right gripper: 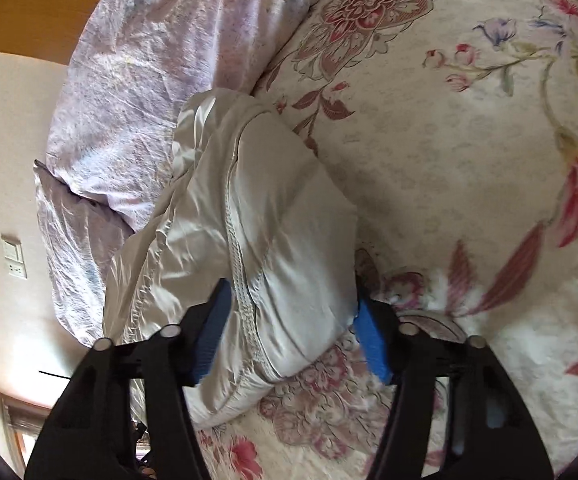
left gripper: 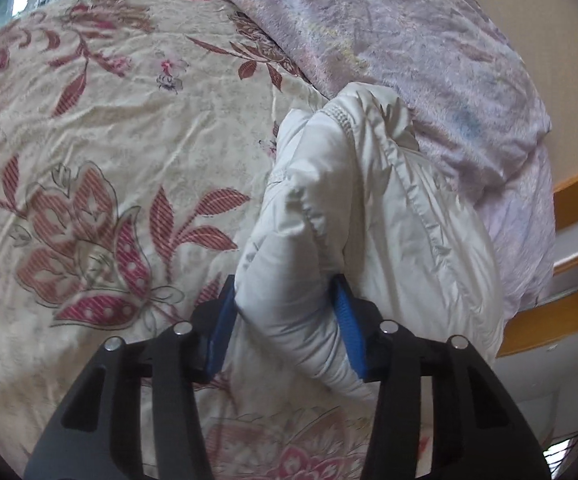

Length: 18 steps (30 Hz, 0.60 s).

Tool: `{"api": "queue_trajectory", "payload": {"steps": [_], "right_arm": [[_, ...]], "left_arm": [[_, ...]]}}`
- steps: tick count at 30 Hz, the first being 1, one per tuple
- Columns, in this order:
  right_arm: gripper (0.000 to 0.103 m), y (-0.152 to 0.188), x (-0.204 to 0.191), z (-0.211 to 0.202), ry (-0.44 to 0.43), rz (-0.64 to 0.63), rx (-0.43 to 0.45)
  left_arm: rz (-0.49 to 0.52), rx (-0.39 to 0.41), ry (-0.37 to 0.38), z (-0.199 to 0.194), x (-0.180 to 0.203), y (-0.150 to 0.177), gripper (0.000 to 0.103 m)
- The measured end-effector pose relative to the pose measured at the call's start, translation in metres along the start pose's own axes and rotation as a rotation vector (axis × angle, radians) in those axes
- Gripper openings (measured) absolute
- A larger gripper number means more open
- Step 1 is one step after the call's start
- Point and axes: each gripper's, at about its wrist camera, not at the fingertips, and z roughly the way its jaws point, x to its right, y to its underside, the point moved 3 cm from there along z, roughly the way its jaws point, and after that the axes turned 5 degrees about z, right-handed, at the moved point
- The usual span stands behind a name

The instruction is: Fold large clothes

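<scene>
A white padded jacket (left gripper: 369,200) lies bunched on a floral bedspread (left gripper: 109,140), against a lilac duvet. In the left wrist view my left gripper (left gripper: 285,284) has its blue pads (left gripper: 349,328) pressed on either side of a puffy fold of the jacket. The right wrist view shows the same jacket (right gripper: 281,200) from the other side, with a stitched seam running down it. My right gripper (right gripper: 291,292) grips a thick fold there, and both its blue pads (right gripper: 373,344) touch the fabric. The rest of the jacket is hidden under its own folds.
The lilac duvet (left gripper: 409,40) (right gripper: 137,60) is heaped along the bed's edge behind the jacket. A wooden bed frame (left gripper: 577,196) curves beyond it. A wall switch (right gripper: 15,256) sits on the cream wall. Floral bedspread (right gripper: 449,160) stretches wide beside the jacket.
</scene>
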Motion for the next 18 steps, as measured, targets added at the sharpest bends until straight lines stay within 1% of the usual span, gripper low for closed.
{"api": "queue_trajectory", "payload": {"steps": [1,3,4,5,6,8,11,15,18], "right_arm": [[0.051,0.0,0.0,0.001,-0.004,0.001,0.0],[0.04,0.001,-0.001,0.0,-0.023,0.004,0.006],[0.037,0.002,0.0,-0.001,-0.035,0.005,0.006],[0.031,0.002,-0.001,-0.004,-0.051,0.007,0.005],[0.027,0.002,-0.002,-0.007,-0.071,0.01,0.002],[0.025,0.003,-0.007,-0.015,-0.104,0.01,0.0],[0.023,0.011,-0.013,-0.026,-0.128,-0.005,-0.012],[0.023,0.037,-0.015,-0.049,-0.165,-0.057,-0.055],[0.023,0.065,-0.007,-0.062,-0.166,-0.099,-0.107]], "left_arm": [[-0.024,0.004,0.023,0.001,-0.002,-0.001,0.04],[-0.063,0.009,0.058,0.001,-0.003,-0.002,0.029],[-0.073,0.012,0.068,-0.002,-0.004,-0.002,0.027],[-0.076,0.015,0.074,-0.004,-0.003,-0.003,0.022],[-0.074,0.021,0.08,-0.007,-0.002,-0.004,0.02],[-0.066,0.033,0.087,-0.012,0.002,-0.007,0.017],[-0.055,0.057,0.115,-0.03,0.001,-0.008,0.016],[-0.031,0.079,0.132,-0.063,-0.011,-0.001,0.016],[-0.018,0.087,0.128,-0.092,-0.033,0.017,0.016]]}}
